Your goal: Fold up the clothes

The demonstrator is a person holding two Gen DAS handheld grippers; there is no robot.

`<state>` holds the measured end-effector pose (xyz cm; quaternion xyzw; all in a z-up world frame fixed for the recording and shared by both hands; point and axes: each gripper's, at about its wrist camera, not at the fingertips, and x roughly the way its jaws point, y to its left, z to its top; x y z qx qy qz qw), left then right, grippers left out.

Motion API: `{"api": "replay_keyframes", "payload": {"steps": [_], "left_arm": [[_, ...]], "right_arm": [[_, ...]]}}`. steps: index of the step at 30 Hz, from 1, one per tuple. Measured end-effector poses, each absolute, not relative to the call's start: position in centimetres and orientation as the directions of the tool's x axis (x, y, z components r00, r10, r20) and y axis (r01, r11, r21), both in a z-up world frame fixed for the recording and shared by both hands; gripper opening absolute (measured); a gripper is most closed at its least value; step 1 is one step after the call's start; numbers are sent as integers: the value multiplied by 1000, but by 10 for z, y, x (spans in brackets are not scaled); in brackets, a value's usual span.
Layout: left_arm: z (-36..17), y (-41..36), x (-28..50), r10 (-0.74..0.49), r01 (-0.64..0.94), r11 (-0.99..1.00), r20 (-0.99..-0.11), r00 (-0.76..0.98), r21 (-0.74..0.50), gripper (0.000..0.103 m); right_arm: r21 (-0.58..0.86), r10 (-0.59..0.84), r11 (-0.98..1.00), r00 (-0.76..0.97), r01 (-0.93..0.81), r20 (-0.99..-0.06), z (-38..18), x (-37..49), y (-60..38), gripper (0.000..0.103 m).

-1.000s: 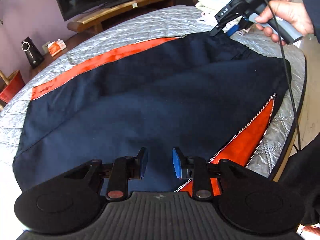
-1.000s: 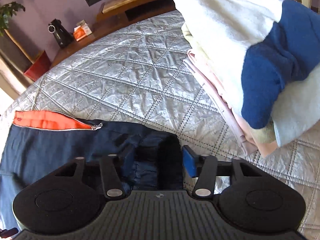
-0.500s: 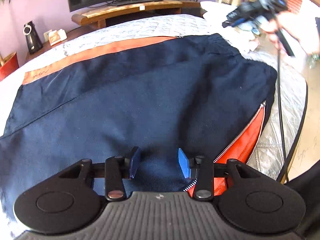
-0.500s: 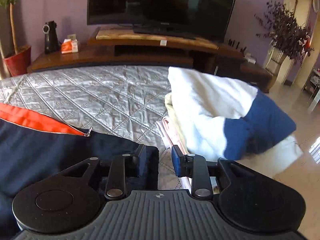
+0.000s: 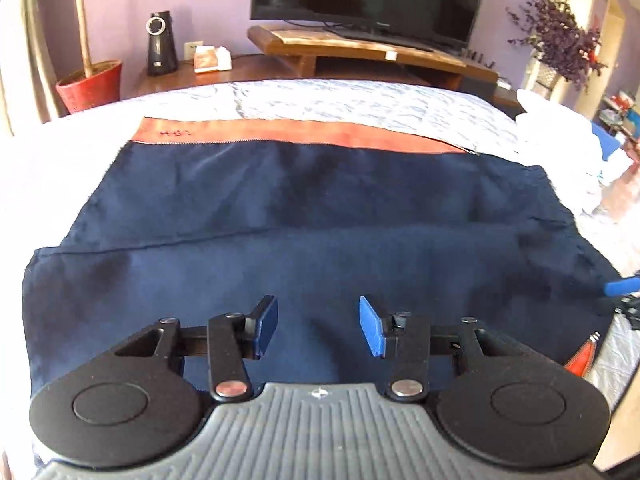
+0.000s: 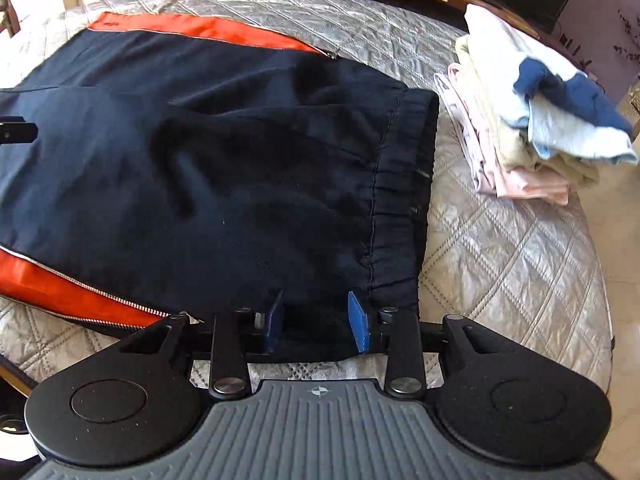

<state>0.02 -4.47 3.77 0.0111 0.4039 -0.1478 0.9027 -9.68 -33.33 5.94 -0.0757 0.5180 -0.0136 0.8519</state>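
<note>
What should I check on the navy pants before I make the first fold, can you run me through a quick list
1. Navy pants spread flat on the quilted bed cover: ok, only soft wrinkles.
2. Left gripper open and empty: ok, jaws apart above the near edge.
3. Right gripper placed at the waistband corner: ok, jaws apart with dark fabric between them.
4. Right gripper actually pinching cloth: not ok, nothing clamped yet.
5. Folded clothes pile clear of the pants: ok, a strip of cover shows between them.
6. Near orange zipper panel lying flat: cannot tell, partly hidden by the gripper body.
</note>
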Motion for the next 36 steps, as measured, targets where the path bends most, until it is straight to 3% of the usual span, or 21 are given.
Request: {"api": "replay_keyframes", "payload": {"steps": [3,6,7,13,18,26,28,29,30,31,32,36], "left_arm": [[39,-35,17,-208,191,976,-716,667,-106,44],[39,-22,27,-151,121,988,-706,692,-93,44],[38,-18,28,-138,104,990,-705,695,-91,45],[35,5,36,14,-56,998,-713,701,-35,51],[34,31,43,74,-142,989,-721,689,-33,52],[31,48,50,56,-169,982,-738,673,-80,52],[30,49,49,55,-167,983,-738,673,-78,53],[30,50,49,57,-165,983,-738,672,-75,54],[29,51,48,58,-167,983,-739,671,-74,54],[29,52,48,60,-174,982,-740,670,-78,54],[28,54,47,62,-182,980,-741,668,-82,54],[26,56,46,69,-198,976,-743,666,-87,55]], "right_arm": [[-82,-21,994,594,-77,-805,102,-73,-322,46],[5,116,986,662,-167,-740,132,-23,-302,72],[6,151,977,671,-214,-726,138,0,-290,74],[36,350,885,610,-465,-711,133,139,-191,74],[68,399,851,554,-521,-731,93,226,-130,74],[39,354,851,517,-524,-779,47,268,-95,77],[32,343,850,507,-525,-791,35,278,-86,81],[28,337,850,502,-526,-796,29,283,-82,76],[24,332,849,497,-528,-802,24,288,-77,65],[14,335,833,486,-553,-807,27,286,-72,18],[3,338,817,475,-576,-812,29,284,-66,8],[-73,312,792,505,-607,-805,44,276,-53,6]]}}
